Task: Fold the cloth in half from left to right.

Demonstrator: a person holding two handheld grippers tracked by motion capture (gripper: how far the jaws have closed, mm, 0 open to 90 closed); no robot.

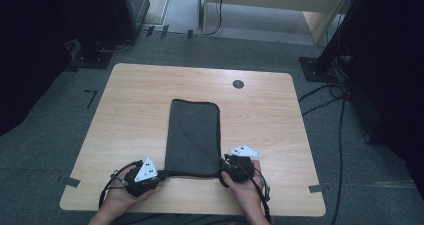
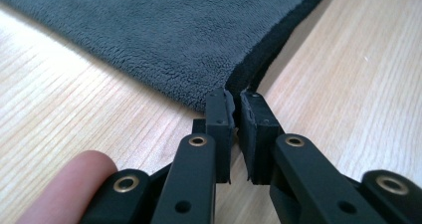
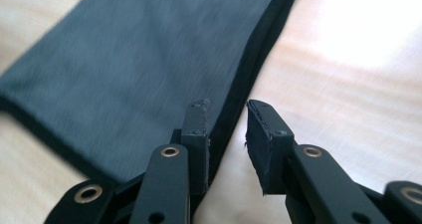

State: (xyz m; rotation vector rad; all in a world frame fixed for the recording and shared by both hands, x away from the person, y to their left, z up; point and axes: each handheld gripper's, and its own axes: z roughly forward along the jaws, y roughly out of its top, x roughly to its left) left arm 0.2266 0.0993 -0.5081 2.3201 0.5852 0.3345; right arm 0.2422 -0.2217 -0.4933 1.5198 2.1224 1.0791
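Towel [image 1: 193, 135] folded lengthwise, bare table [image 1: 130, 110] around; left gripper [image 2: 237, 100] fingers pinching near corner, right gripper [image 3: 226, 112] fingers released astride edge.

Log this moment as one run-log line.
scene: folded grey towel on wooden table | left gripper: pinching near corner | right gripper: open beside hem

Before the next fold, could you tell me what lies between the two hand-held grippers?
High view: the near edge of the grey towel spans from left hand-held gripper to right hand-held gripper.
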